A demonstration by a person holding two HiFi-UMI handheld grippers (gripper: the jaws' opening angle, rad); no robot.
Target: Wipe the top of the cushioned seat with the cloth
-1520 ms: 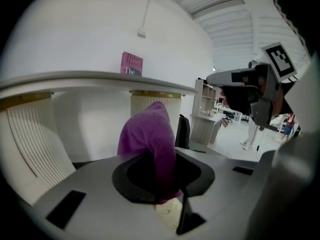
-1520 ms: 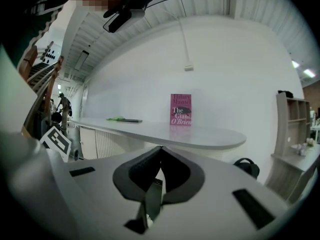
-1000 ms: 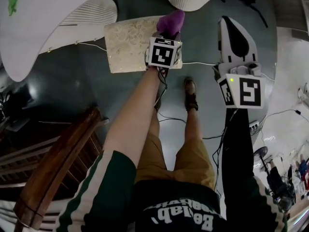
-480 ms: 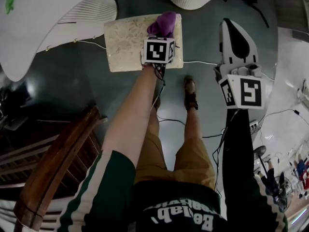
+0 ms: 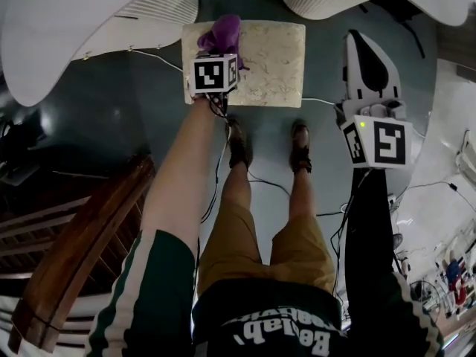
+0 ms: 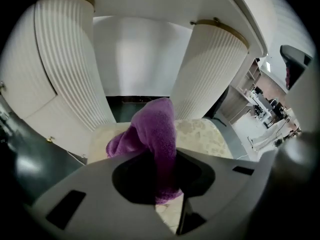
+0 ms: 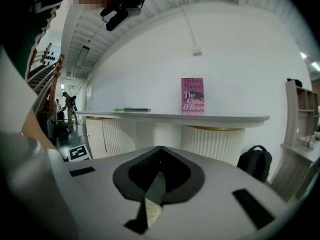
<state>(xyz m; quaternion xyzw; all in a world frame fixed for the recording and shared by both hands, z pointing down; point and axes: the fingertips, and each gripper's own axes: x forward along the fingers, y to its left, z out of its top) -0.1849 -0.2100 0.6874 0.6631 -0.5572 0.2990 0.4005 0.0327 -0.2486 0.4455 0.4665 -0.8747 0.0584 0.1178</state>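
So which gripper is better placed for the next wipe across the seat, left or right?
Left. The left gripper is shut on the purple cloth, over the left part of the seat. The right gripper is shut, empty, and held beside the seat over the floor.

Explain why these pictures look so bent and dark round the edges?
Head view: a wide lens bows the white counter, and the glossy floor shows glare. Left gripper view: black corners ring the picture; the purple cloth looks slightly soft. Right gripper view: the pink book is sharp, the lighting bright and even.
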